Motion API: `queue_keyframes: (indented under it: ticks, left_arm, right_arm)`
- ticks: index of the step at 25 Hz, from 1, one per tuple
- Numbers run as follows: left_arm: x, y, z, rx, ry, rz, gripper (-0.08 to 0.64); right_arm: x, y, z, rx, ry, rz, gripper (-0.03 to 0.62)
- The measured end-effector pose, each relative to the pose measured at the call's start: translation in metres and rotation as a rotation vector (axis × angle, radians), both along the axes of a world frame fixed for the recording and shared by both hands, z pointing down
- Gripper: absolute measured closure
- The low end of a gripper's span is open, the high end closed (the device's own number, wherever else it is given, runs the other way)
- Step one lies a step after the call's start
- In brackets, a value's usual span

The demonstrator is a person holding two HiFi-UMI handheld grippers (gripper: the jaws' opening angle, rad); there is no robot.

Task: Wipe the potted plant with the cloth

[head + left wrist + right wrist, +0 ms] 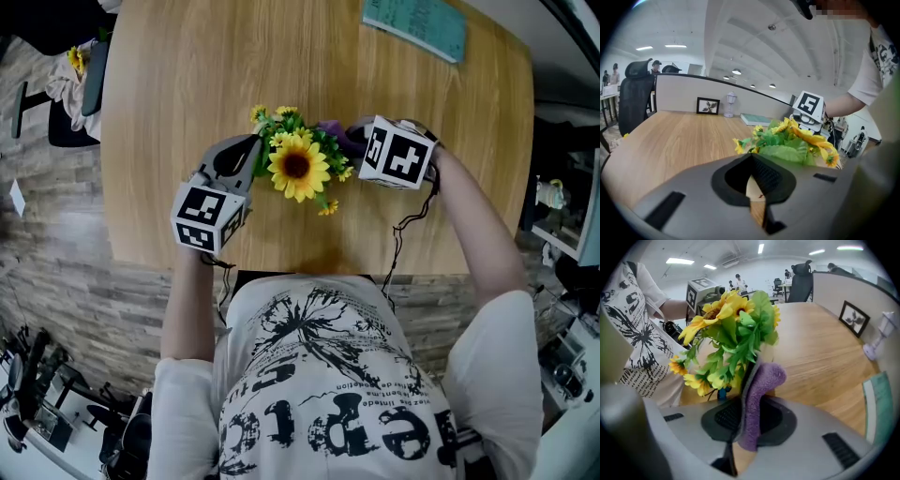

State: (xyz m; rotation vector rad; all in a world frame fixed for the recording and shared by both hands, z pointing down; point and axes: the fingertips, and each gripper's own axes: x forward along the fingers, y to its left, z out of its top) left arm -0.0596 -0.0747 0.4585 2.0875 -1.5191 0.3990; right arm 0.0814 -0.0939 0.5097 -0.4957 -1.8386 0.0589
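The potted plant [298, 164], sunflowers over green leaves, stands mid-table near the front edge; its pot is hidden under the foliage. My left gripper [251, 145] is shut at the plant's left side, and I see nothing between its jaws [753, 161]. The plant [792, 140] fills the space just beyond it. My right gripper [352, 134] is at the plant's right side, shut on a purple cloth [757, 401] whose free end [331, 128] rests against the leaves [740, 333]. The jaw tips [746, 380] sit close under the foliage.
A teal book [417, 23] lies at the table's far right. A small picture frame [708, 105] and a white ornament [730, 104] stand by the partition at the back. A black office chair [635, 91] is at the left. The table's front edge [281, 270] is against the person.
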Motion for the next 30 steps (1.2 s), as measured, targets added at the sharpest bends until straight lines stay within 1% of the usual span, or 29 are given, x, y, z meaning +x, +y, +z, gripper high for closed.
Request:
queue_keyframes:
  ticks: [3,7,10,12,14,18,21,25,27,30]
  left_arm:
    - [0.001,0.002,0.000,-0.005,-0.001,-0.020,0.558]
    - [0.013,0.008,0.003,-0.023,0.015,-0.004,0.558]
    - [0.021,0.012,0.004,-0.015,-0.030,-0.012,0.558]
    - [0.021,0.011,0.005,-0.018,-0.025,-0.023,0.558]
    - [0.020,0.010,0.005,-0.023,-0.012,-0.016,0.558]
    - [0.017,0.011,0.004,-0.024,-0.017,0.024,0.557]
    - [0.009,0.010,-0.005,0.012,-0.008,0.077,0.557]
    - [-0.011,0.011,-0.034,0.085,0.022,0.179,0.557]
    - [-0.022,0.014,-0.051,0.122,0.023,0.224,0.557]
    - [-0.047,0.016,-0.073,0.177,0.016,0.262,0.557]
  right_arm:
    - [0.002,-0.021,-0.002,0.101,-0.007,0.071,0.518]
    - [-0.004,-0.062,-0.012,0.256,-0.053,0.218,0.518]
    - [-0.010,-0.083,-0.029,0.324,-0.117,0.328,0.518]
    - [-0.019,-0.093,-0.045,0.361,-0.176,0.389,0.518]
    - [-0.030,-0.099,-0.066,0.391,-0.245,0.443,0.518]
    - [-0.057,-0.098,-0.112,0.414,-0.370,0.539,0.518]
    - [-0.084,-0.087,-0.143,0.405,-0.430,0.596,0.518]
    - [-0.119,-0.062,-0.170,0.390,-0.457,0.684,0.518]
    - [-0.133,-0.048,-0.177,0.371,-0.460,0.730,0.518]
    - [-0.153,-0.031,-0.176,0.350,-0.455,0.791,0.518]
